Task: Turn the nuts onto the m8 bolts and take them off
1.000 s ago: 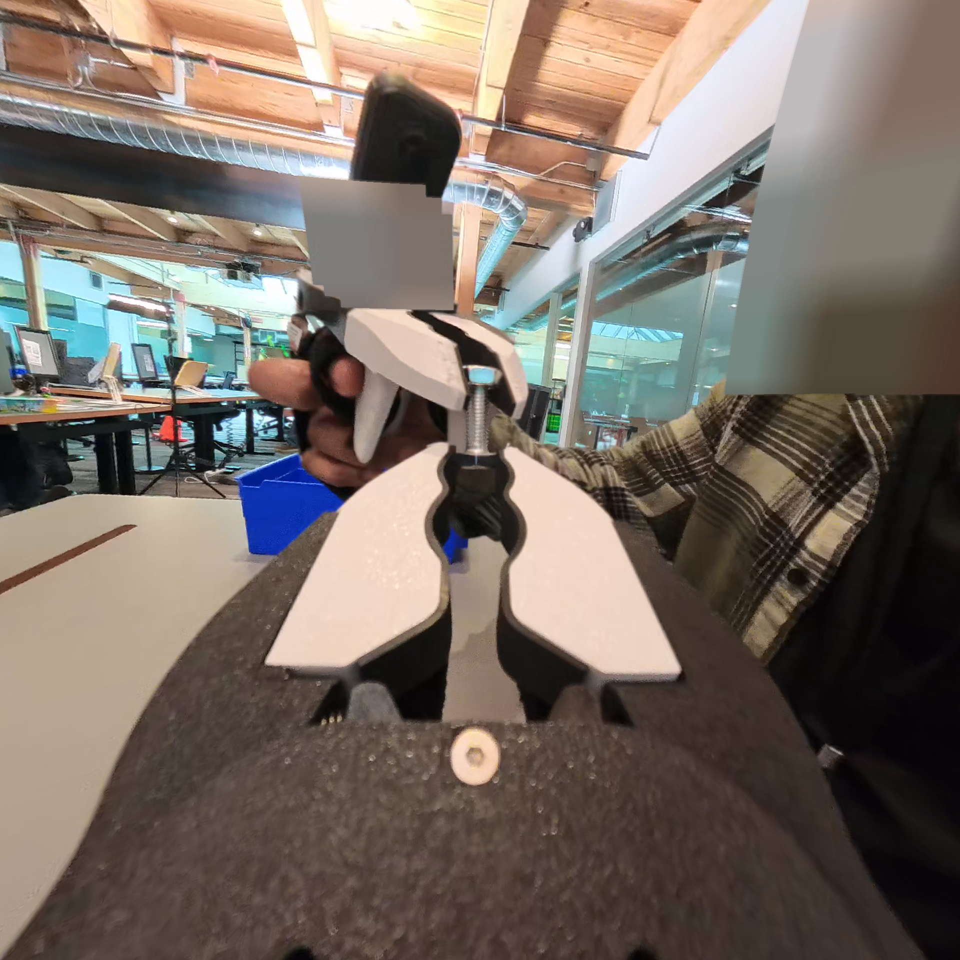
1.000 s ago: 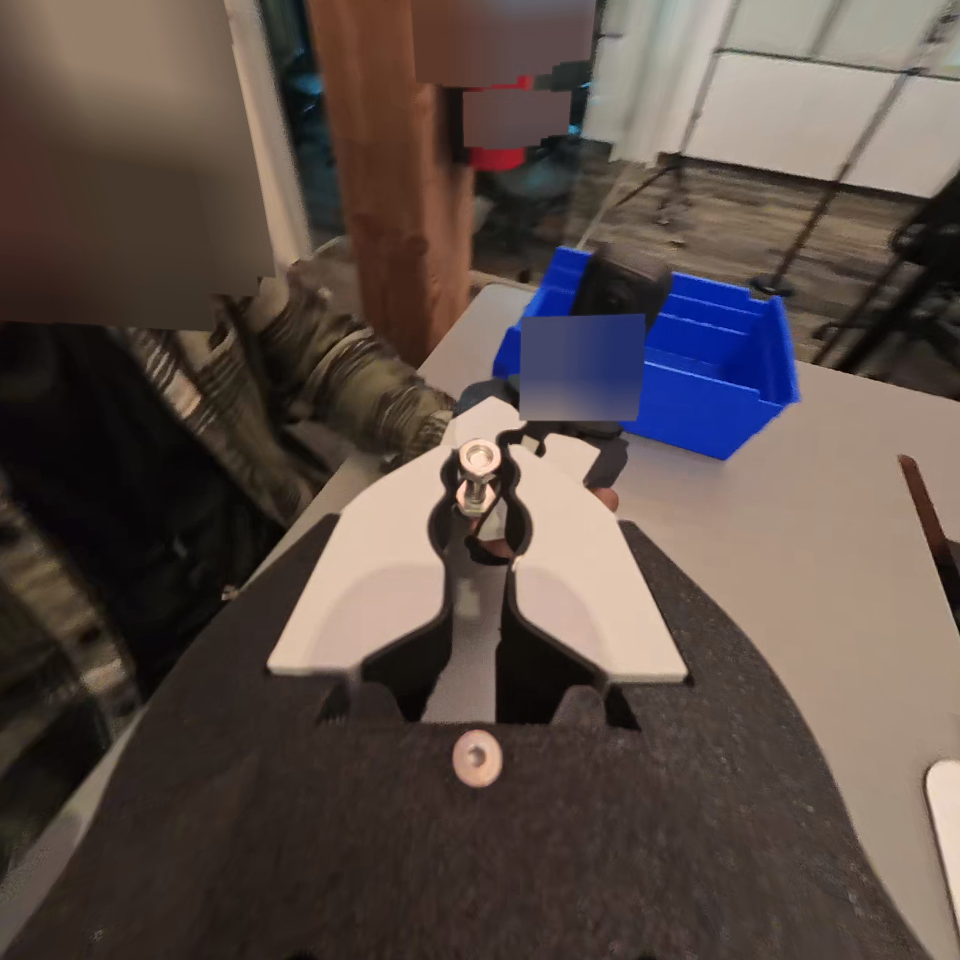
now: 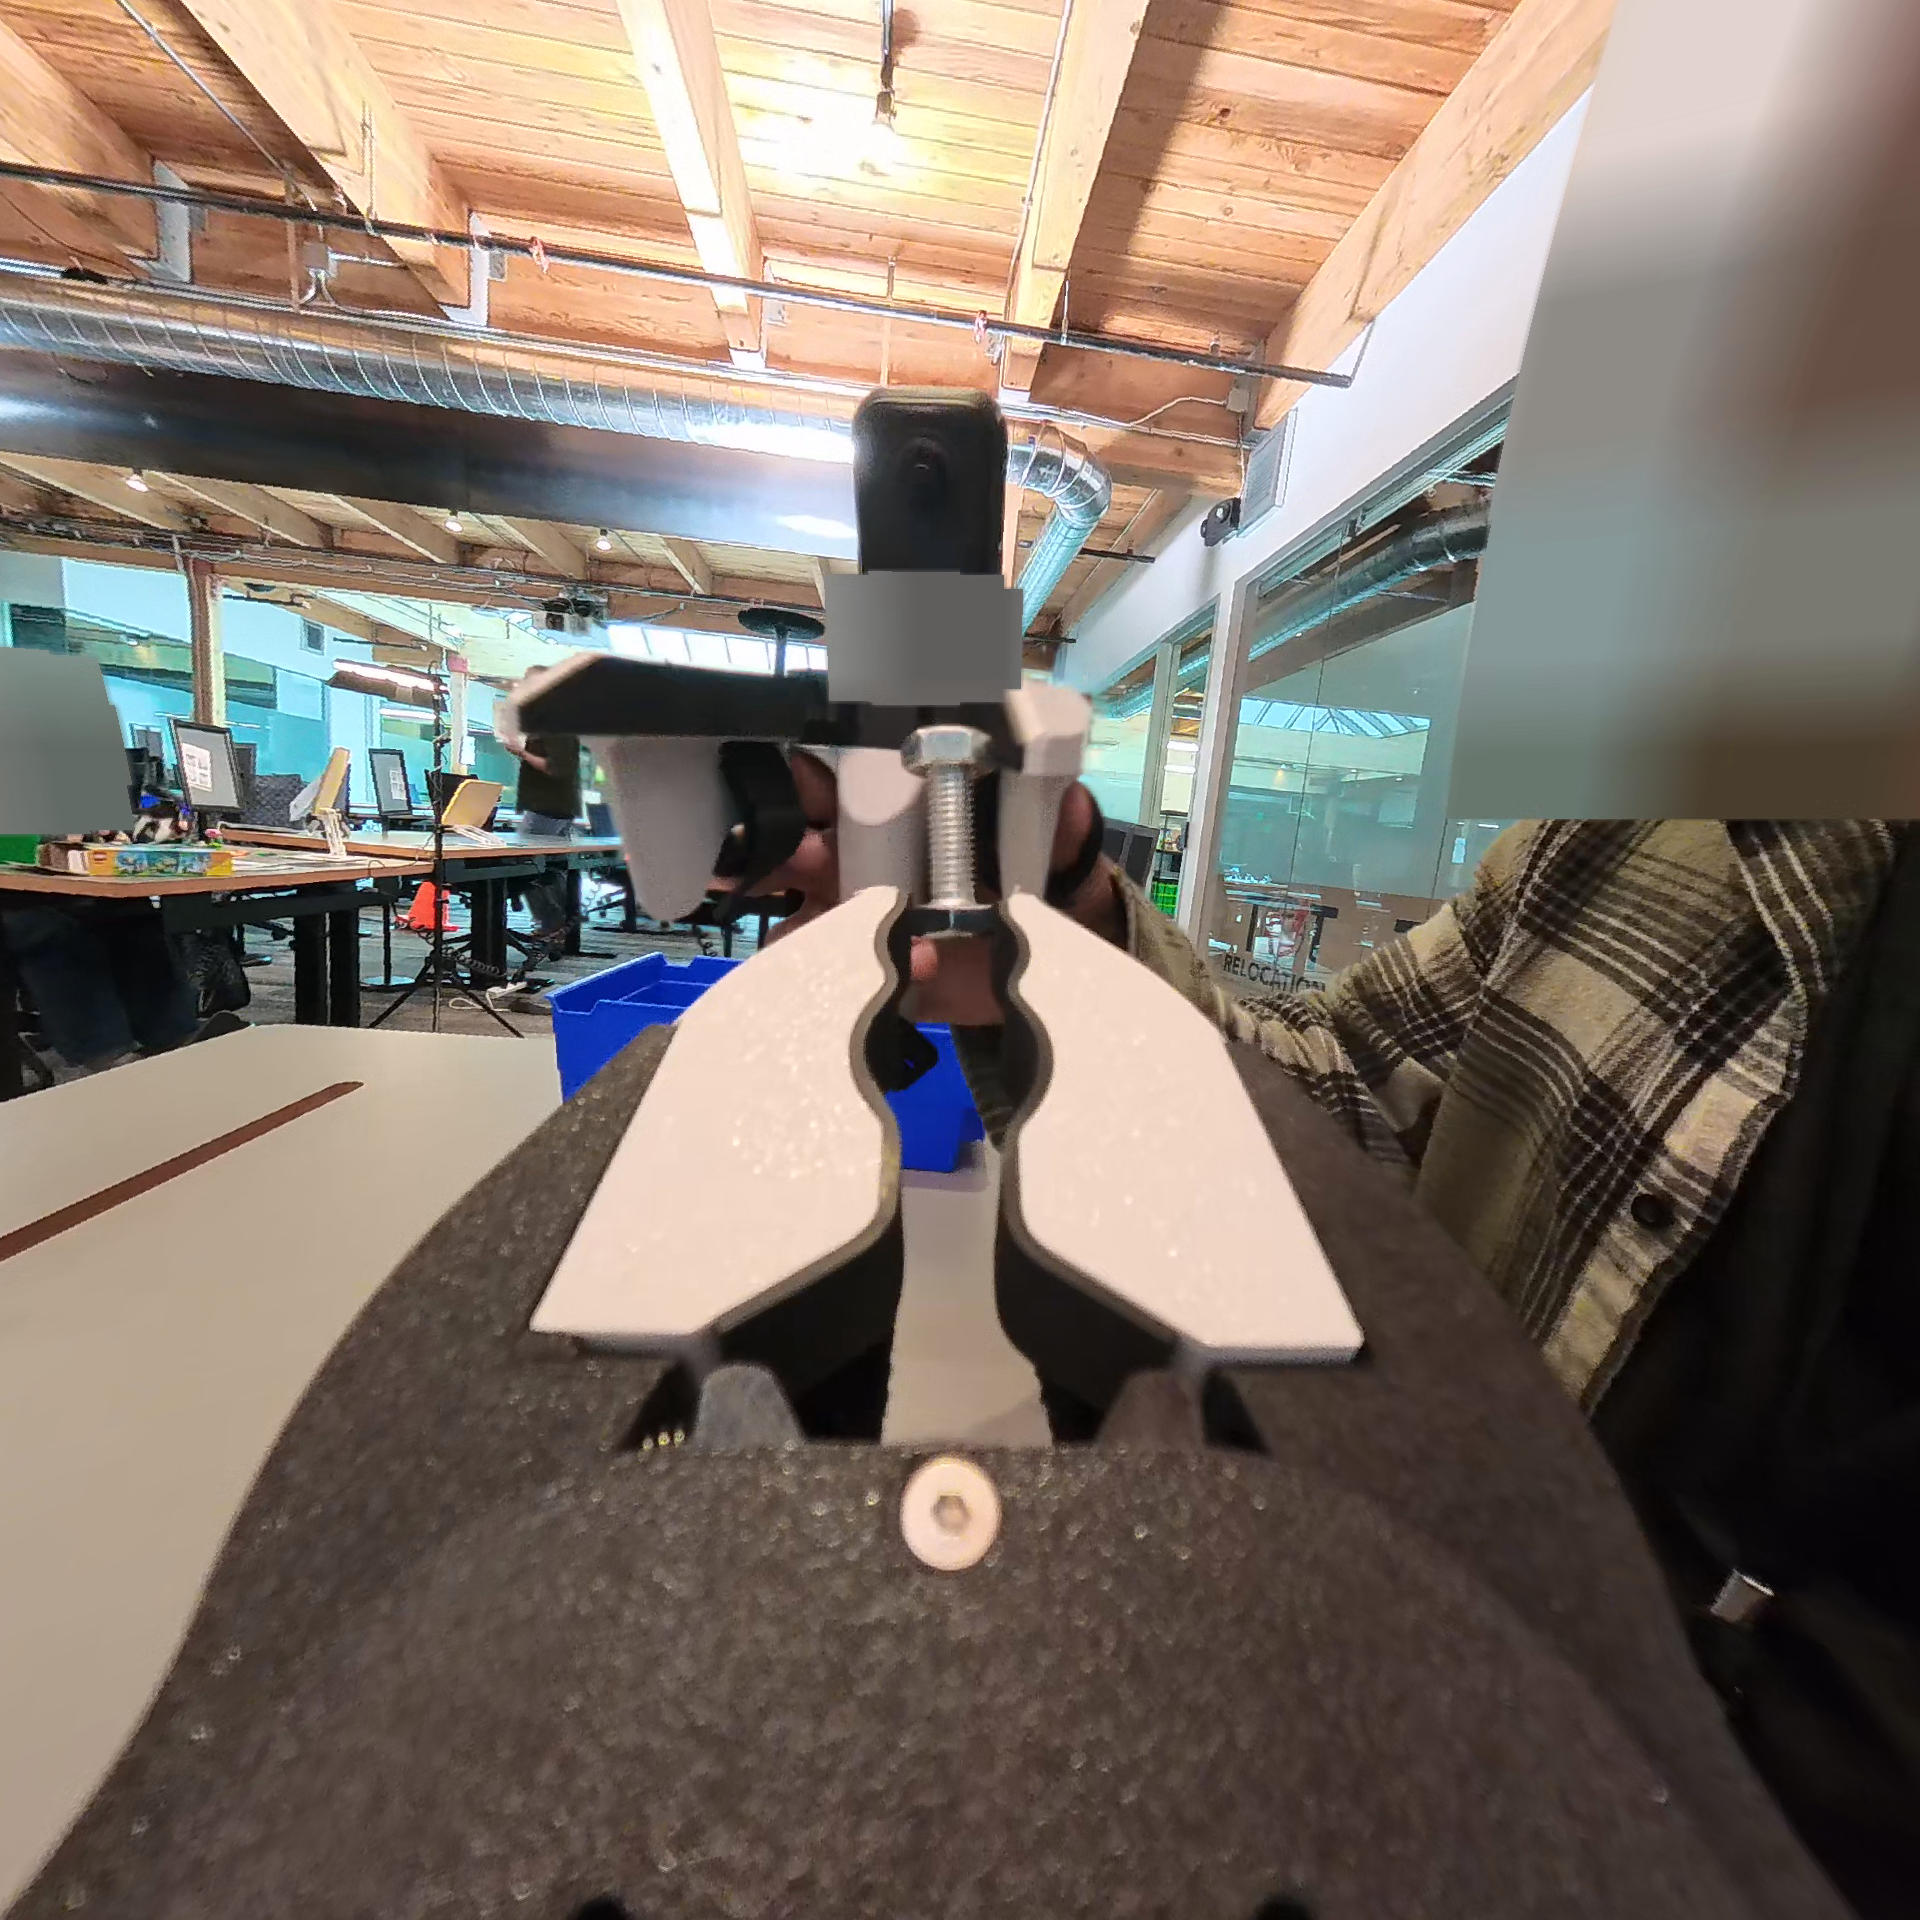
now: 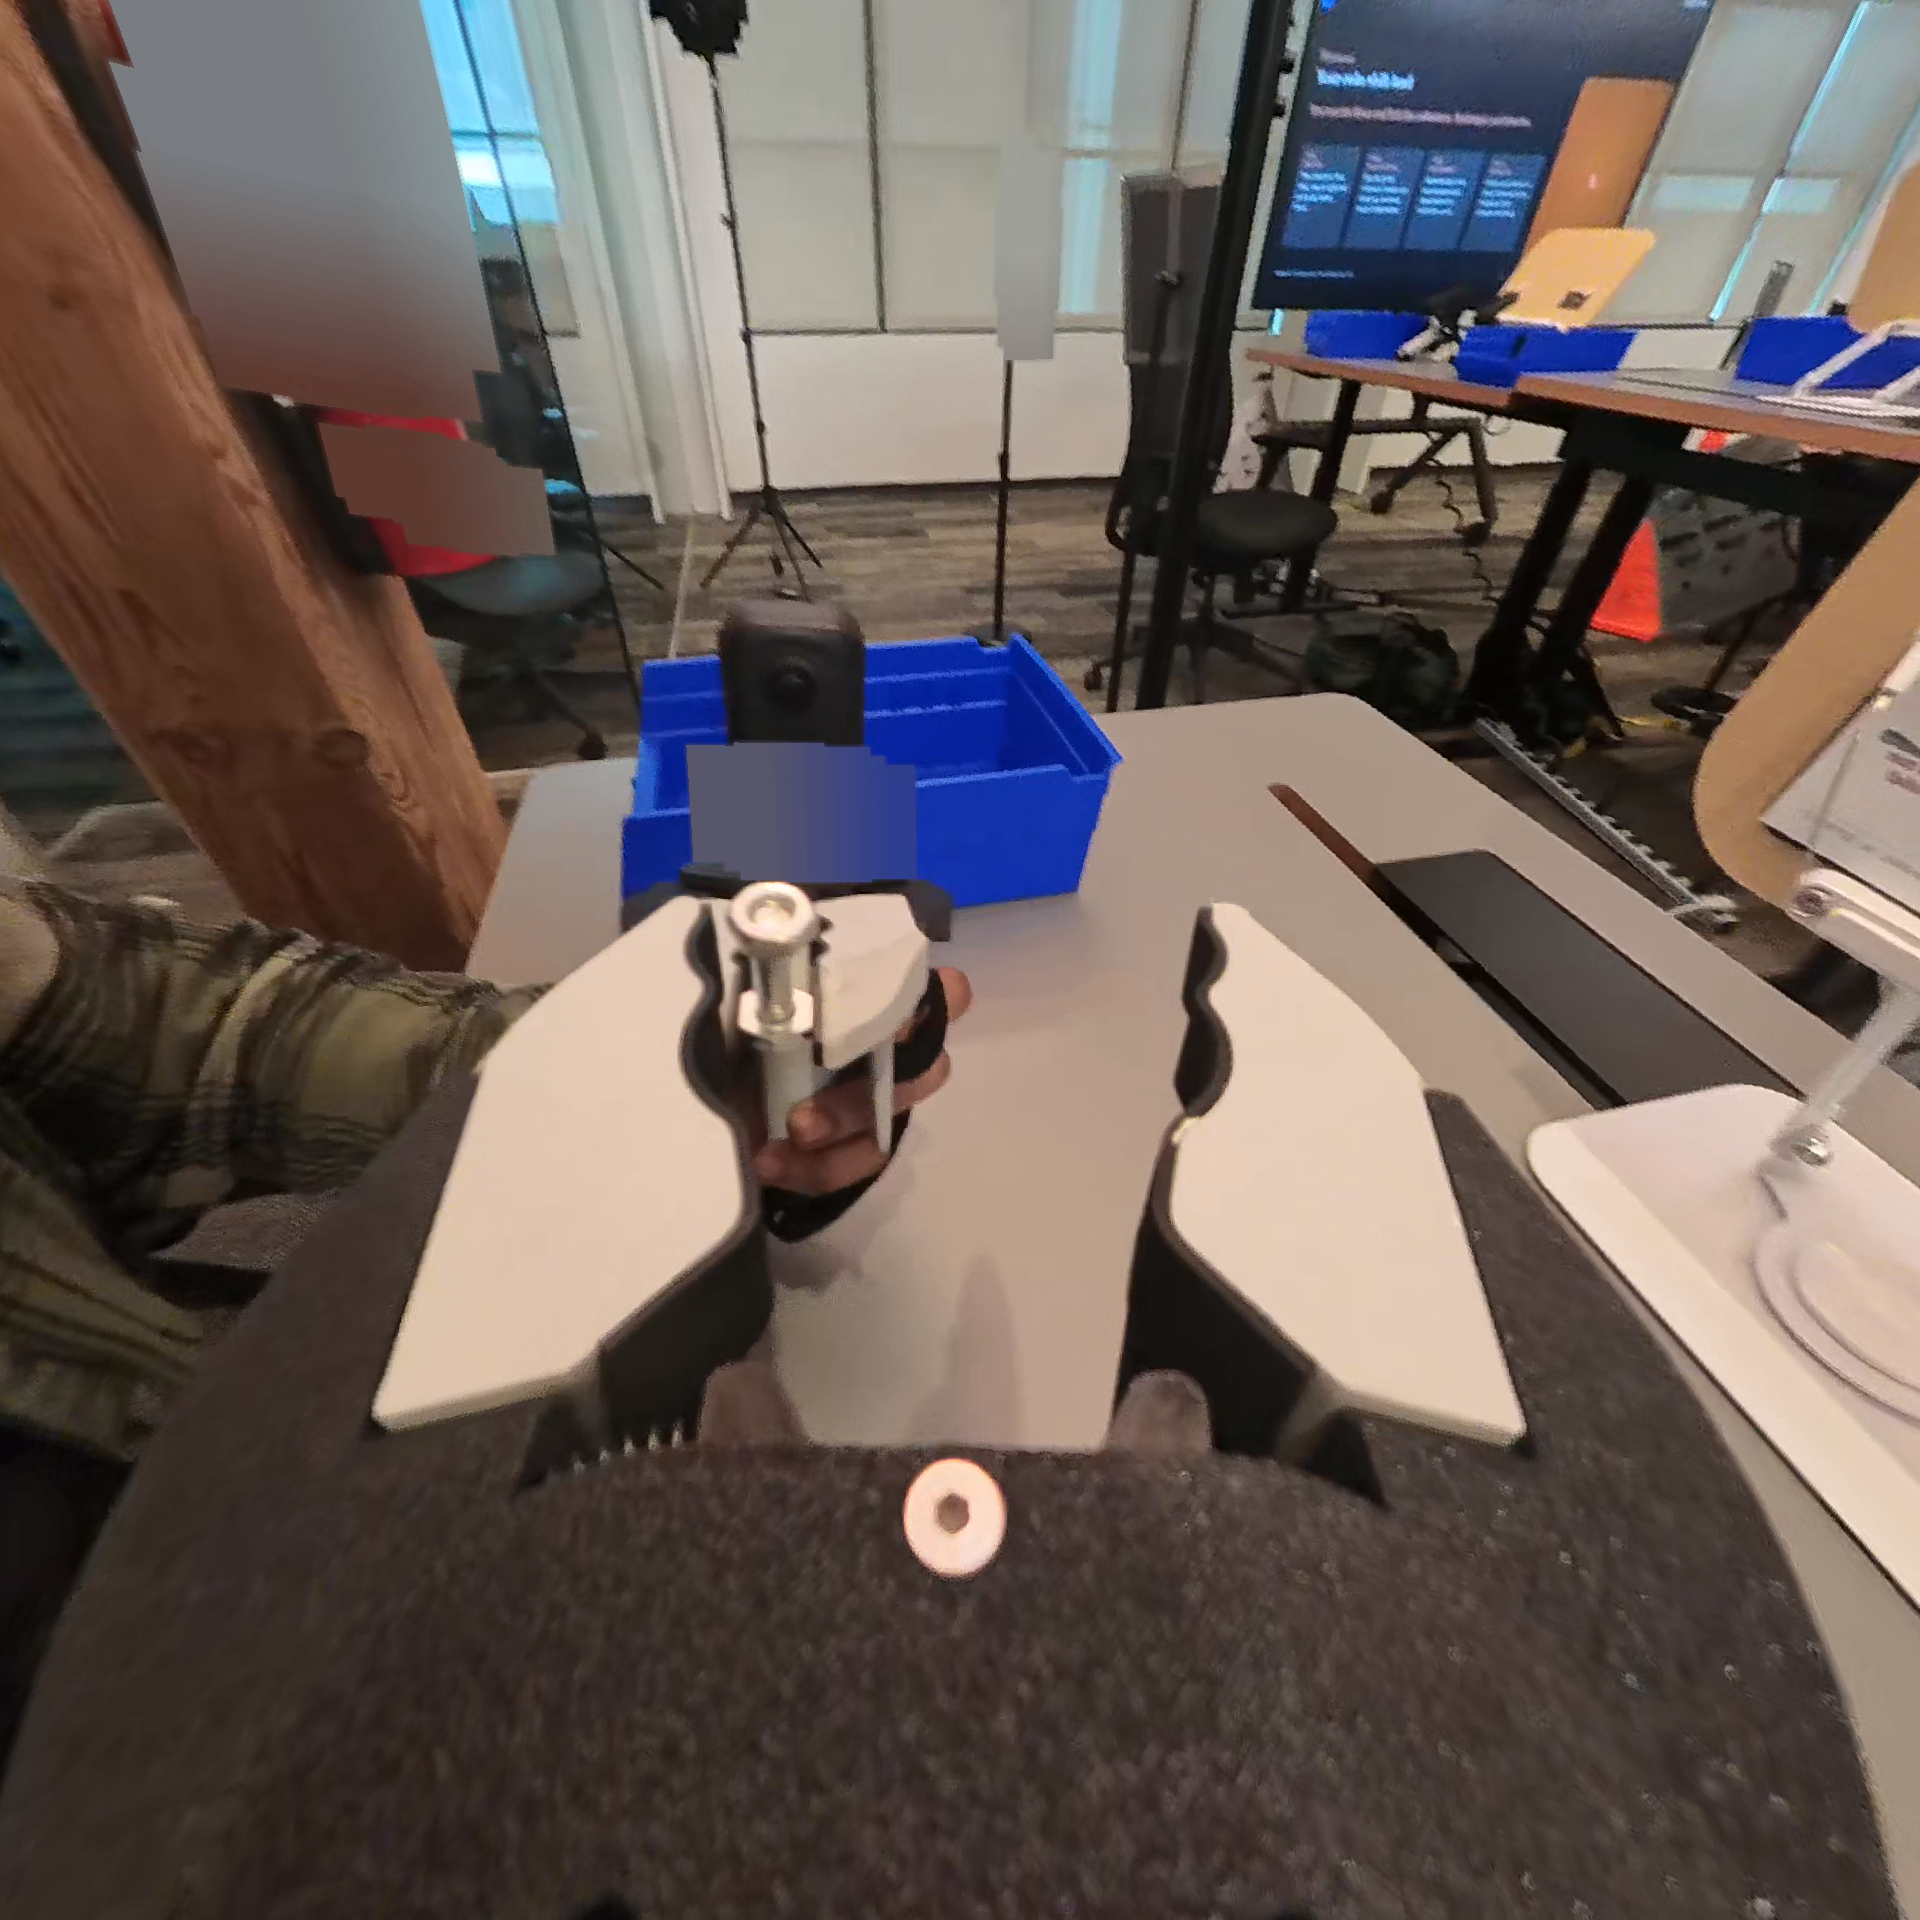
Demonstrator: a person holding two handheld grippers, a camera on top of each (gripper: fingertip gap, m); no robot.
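The left gripper (image 3: pixel 951 914) had its jaws pinched on the hex head at the lower end of the M8 bolt (image 3: pixel 951 831). The white fingers (image 3: pixel 769 1091) pressed in on the head from both sides. The bolt was held in the air above the grey table (image 4: pixel 1195 790), in front of the blue bin (image 4: pixel 1018 821).

In the left wrist view the bolt's long axis stood upright out of the jaws. The nut (image 3: pixel 945 748) sat at the far end of the thread, well apart from the head, so most of the thread showed bare between them.

The right gripper (image 4: pixel 951 920) faced the bolt with its jaws spread wide and nothing in them. In its own view the nut end pointed roughly back toward the camera. It lay off to the left of the gap, just beside the inner edge of the left finger (image 4: pixel 582 1143), with the right finger (image 4: pixel 1320 1143) well apart from it.

The coming move seemed to turn on that offset. The right jaws would probably need to shift left, so that the nut sat midway between the pads, before closing on its flats for another turn. Closing from this position would likely push the bolt sideways in the left gripper's hold.
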